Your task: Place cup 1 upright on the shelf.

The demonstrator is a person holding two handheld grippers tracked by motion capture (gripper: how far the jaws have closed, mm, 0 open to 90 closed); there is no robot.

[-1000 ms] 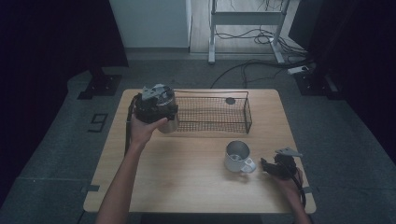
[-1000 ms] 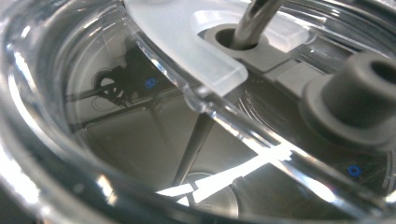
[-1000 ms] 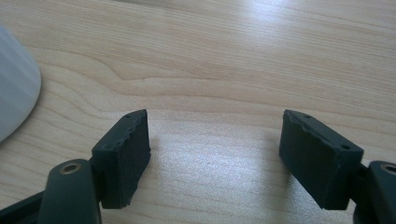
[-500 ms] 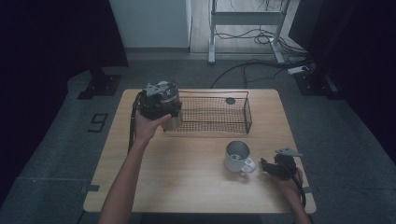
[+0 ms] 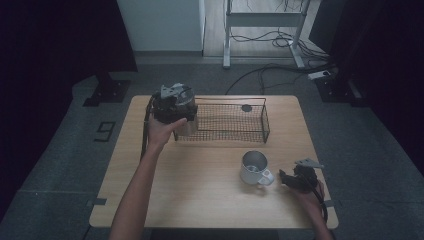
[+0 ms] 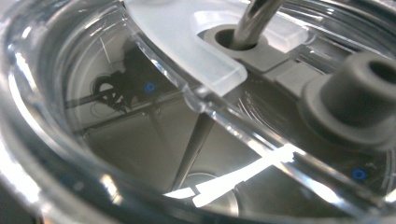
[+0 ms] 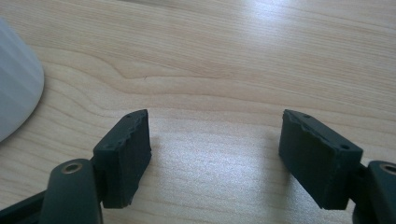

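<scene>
My left gripper [image 5: 172, 102] is raised at the left end of a black wire basket [image 5: 235, 131], shut on a metal tumbler [image 5: 186, 124]. In the left gripper view the tumbler's clear lid [image 6: 187, 42] sits right against the lens, with a metal straw [image 6: 254, 18] through it; the jaws themselves are hidden. A white mug [image 5: 254, 167] stands at the front right of the table. My right gripper [image 5: 282, 179] rests low just right of the mug's handle. Its jaws [image 7: 215, 140] stand apart over bare wood, with the mug's edge [image 7: 14, 102] at the left.
The wooden table [image 5: 200, 200] carries the basket along its far edge, and a small dark round object [image 5: 246, 108] lies in the basket's far right part. Dark floor, cables and a desk frame lie beyond the table.
The left hand has carried the tumbler slightly right and up, toward the basket's left end. The right gripper has stayed in place beside the mug.
</scene>
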